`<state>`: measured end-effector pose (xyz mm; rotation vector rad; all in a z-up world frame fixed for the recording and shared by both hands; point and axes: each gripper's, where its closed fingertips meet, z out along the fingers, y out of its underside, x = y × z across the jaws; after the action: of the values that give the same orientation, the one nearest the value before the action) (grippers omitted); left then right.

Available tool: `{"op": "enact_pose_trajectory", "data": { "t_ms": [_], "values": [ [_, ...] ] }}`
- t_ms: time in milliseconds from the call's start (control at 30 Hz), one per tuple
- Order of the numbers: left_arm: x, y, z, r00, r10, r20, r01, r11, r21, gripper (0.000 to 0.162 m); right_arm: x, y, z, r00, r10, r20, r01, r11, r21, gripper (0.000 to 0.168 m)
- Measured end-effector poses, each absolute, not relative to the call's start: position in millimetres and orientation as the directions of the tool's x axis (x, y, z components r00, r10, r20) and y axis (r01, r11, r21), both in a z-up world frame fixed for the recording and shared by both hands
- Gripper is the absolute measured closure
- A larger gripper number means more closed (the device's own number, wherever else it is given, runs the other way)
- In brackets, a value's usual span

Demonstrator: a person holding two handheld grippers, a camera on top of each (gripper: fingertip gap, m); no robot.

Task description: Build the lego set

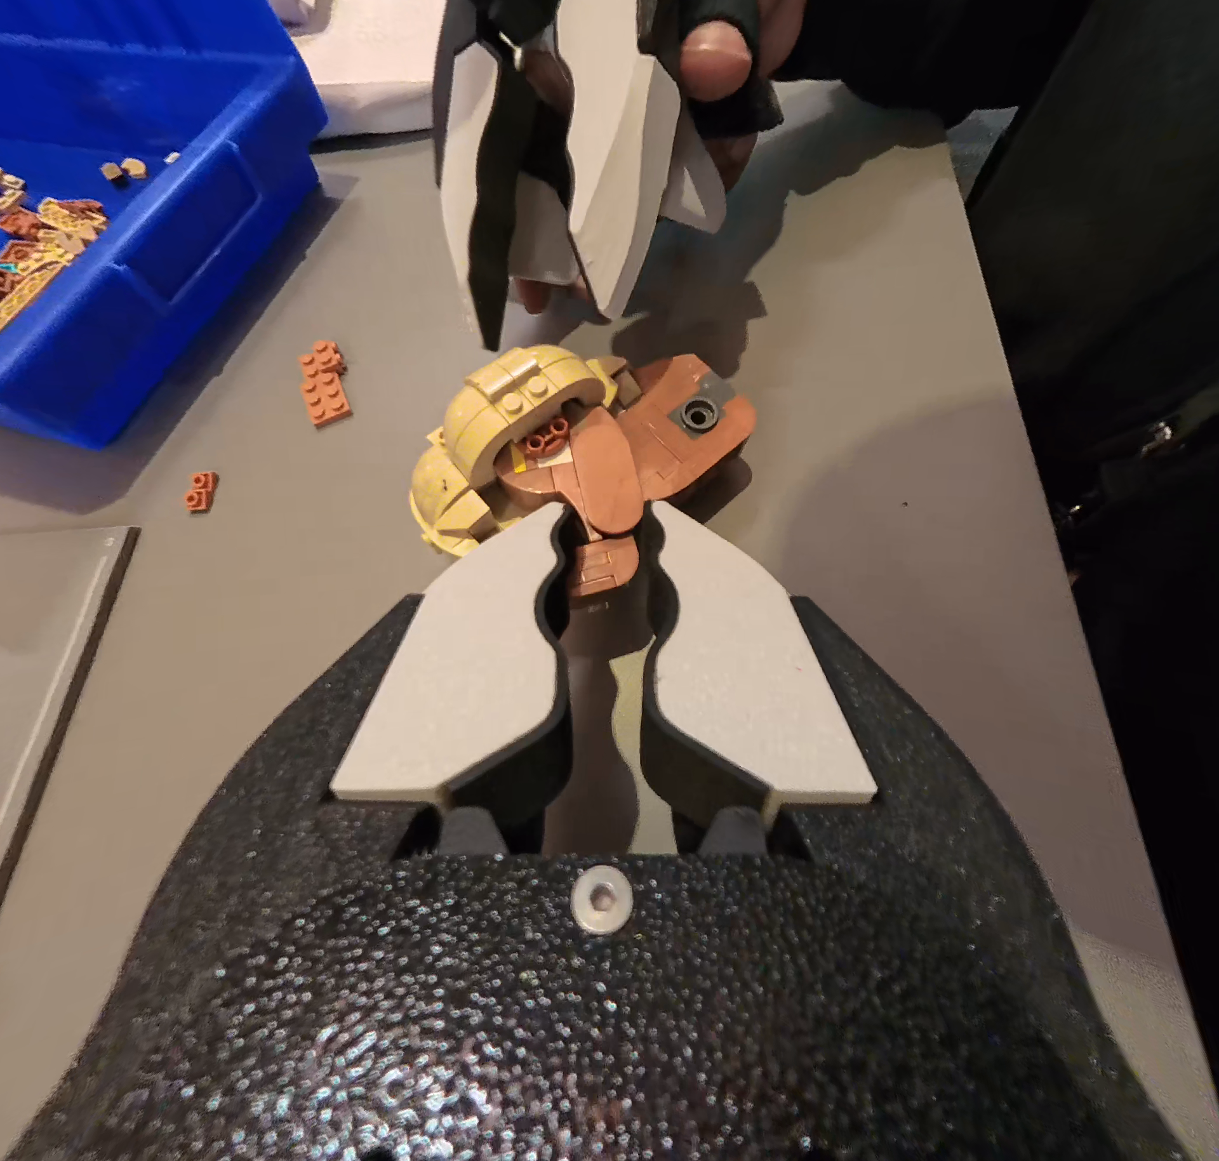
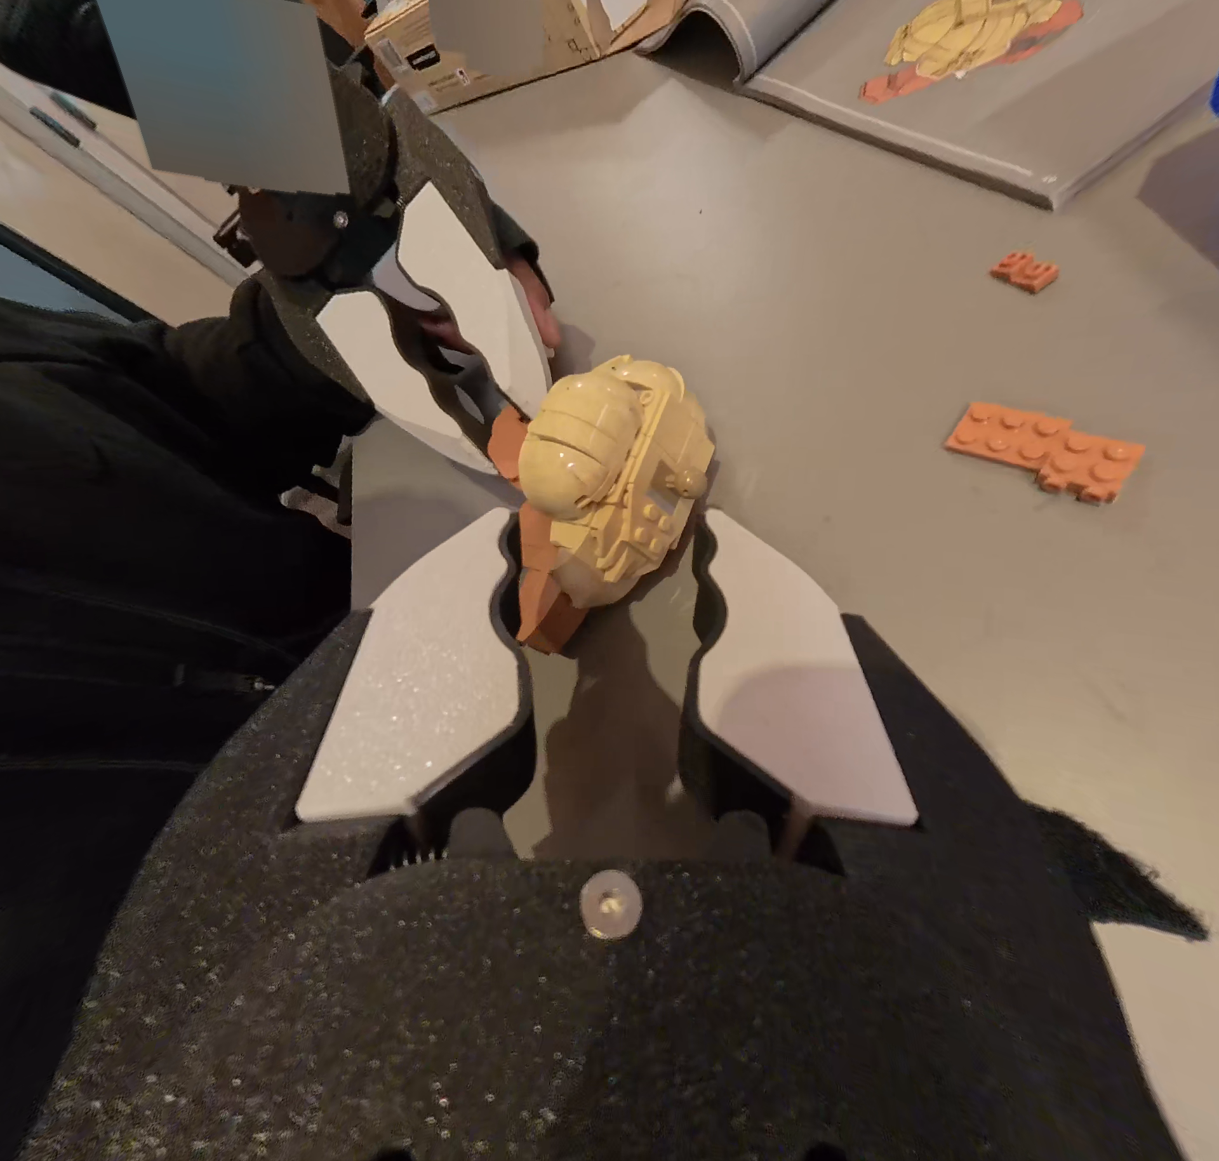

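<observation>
A lego model with tan rounded shells and reddish-brown parts (image 1: 580,443) rests on the grey table (image 1: 824,536). My left gripper (image 1: 607,516) is shut on a brown part at the model's near end. It also shows in the right wrist view (image 2: 518,427), clamped on that brown part. My right gripper (image 2: 607,522) is open, with the model's tan side (image 2: 613,470) showing between its fingers. In the left wrist view the right gripper (image 1: 547,328) points down just beyond the tan shell. I cannot tell whether it touches the model.
A blue bin (image 1: 165,206) with loose pieces stands at the left. A brown plate (image 1: 324,384) (image 2: 1049,453) and a small brown piece (image 1: 201,491) (image 2: 1024,272) lie on the table. An open instruction booklet (image 2: 923,107) and a cardboard box (image 2: 501,28) lie beyond. The table edge (image 1: 1029,443) is at the right. Across from one pair of fingers to the other is roughly 6 cm. It is some 9 cm from my right tips to the brown plate (image 1: 324,384). Look for it in the right wrist view (image 2: 1021,445) too.
</observation>
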<state>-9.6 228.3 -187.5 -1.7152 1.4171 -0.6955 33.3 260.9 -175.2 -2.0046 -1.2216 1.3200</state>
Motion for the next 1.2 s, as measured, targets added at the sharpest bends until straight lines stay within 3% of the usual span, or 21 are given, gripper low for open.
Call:
{"op": "enact_pose_trajectory", "data": {
  "t_ms": [500,1200],
  "values": [
    [-17.5,224.5,-183.7,0.155,-0.984,-0.088,-0.492,0.000,-0.871,0.144,23.2,237.9,-183.5,0.242,0.653,-0.718,0.334,-0.751,-0.570,0.126],
    [-42.2,215.1,-183.1,-0.082,-0.990,-0.117,-0.471,0.142,-0.871,0.144,6.8,218.7,-174.3,0.202,0.592,-0.780,0.190,-0.805,-0.562,0.122]
  ]
}}
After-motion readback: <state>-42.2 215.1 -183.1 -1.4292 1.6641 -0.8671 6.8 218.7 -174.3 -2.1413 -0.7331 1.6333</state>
